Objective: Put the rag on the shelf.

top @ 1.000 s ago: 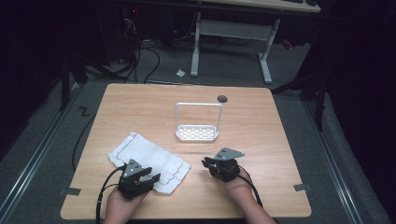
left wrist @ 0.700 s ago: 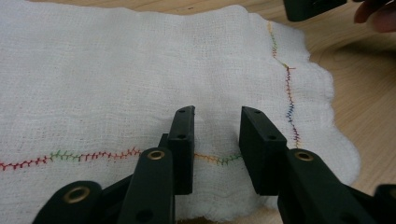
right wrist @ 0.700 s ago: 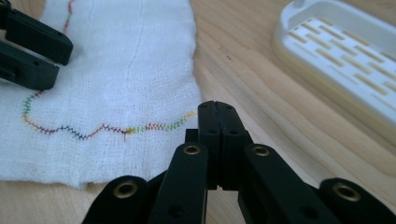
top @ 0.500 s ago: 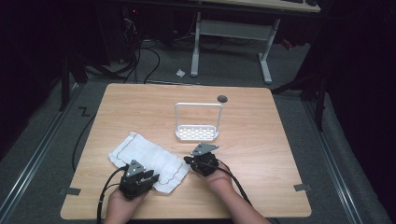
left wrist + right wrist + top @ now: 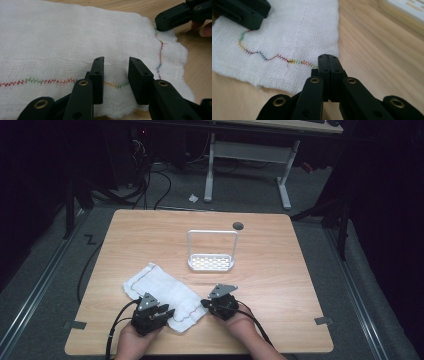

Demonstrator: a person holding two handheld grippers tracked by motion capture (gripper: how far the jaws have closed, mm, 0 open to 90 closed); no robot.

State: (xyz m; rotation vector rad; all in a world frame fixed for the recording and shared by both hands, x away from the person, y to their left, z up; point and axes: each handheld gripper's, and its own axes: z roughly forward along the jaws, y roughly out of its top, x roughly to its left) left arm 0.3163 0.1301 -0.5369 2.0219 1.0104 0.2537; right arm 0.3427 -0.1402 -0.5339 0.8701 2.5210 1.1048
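Observation:
A white cloth (image 5: 160, 287) with a multicolour zigzag stitch lies flat on the wooden table (image 5: 280, 270), at its near left. My left gripper (image 5: 169, 312) hovers over the cloth's near edge. In the left gripper view the cloth (image 5: 75, 37) shows in the gap of the left gripper (image 5: 116, 61). Its jaws have just closed partway, then eased apart a little, and the pads do not press on the cloth. My right gripper (image 5: 204, 303) is shut, its tips (image 5: 328, 58) resting at the right edge of the cloth (image 5: 287, 37).
A white wire rack (image 5: 211, 262) with a tall loop handle stands mid-table, beyond the cloth. A dark round hole (image 5: 238, 225) sits near the table's far edge. Cables and desk legs lie on the floor behind.
My right gripper has moved left from bare table to the cloth's right corner, and its jaws have come together. The left hand has stayed put, with its jaws narrower than before.

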